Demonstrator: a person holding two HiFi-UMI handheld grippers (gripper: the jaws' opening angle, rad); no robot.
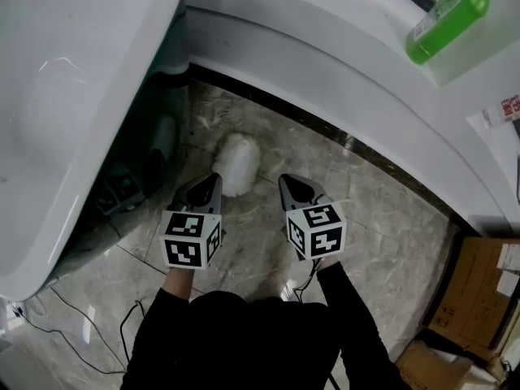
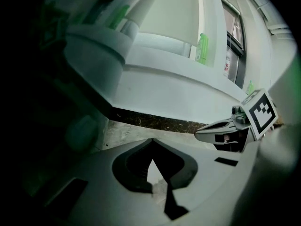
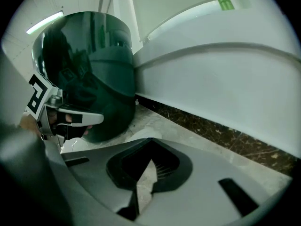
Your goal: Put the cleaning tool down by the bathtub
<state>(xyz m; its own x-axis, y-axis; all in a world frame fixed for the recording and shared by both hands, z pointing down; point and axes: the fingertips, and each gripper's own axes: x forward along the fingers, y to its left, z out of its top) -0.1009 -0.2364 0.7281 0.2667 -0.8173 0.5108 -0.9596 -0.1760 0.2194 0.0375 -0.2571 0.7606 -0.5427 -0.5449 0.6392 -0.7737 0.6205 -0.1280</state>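
Note:
The cleaning tool [image 1: 237, 162], a white fluffy mop-like head, lies on the marble floor close to the curved white bathtub wall [image 1: 325, 67]. My left gripper [image 1: 210, 182] hovers just to its lower left, jaws shut with nothing in them. My right gripper [image 1: 291, 185] is a little to the tool's right, also shut and empty. In the left gripper view the shut gripper [image 2: 151, 142] points at the tub's base, with the right gripper [image 2: 225, 128] beside it. The right gripper view shows its own closed gripper [image 3: 149, 142] and the left gripper [image 3: 70, 119] at the left.
A large white rounded fixture [image 1: 73, 96] overhangs the floor on the left, with dark fittings beneath it. A green bottle [image 1: 448, 13] lies on the tub ledge. Cardboard boxes [image 1: 475, 291] stand at the lower right. Cables [image 1: 57, 323] trail on the floor at the lower left.

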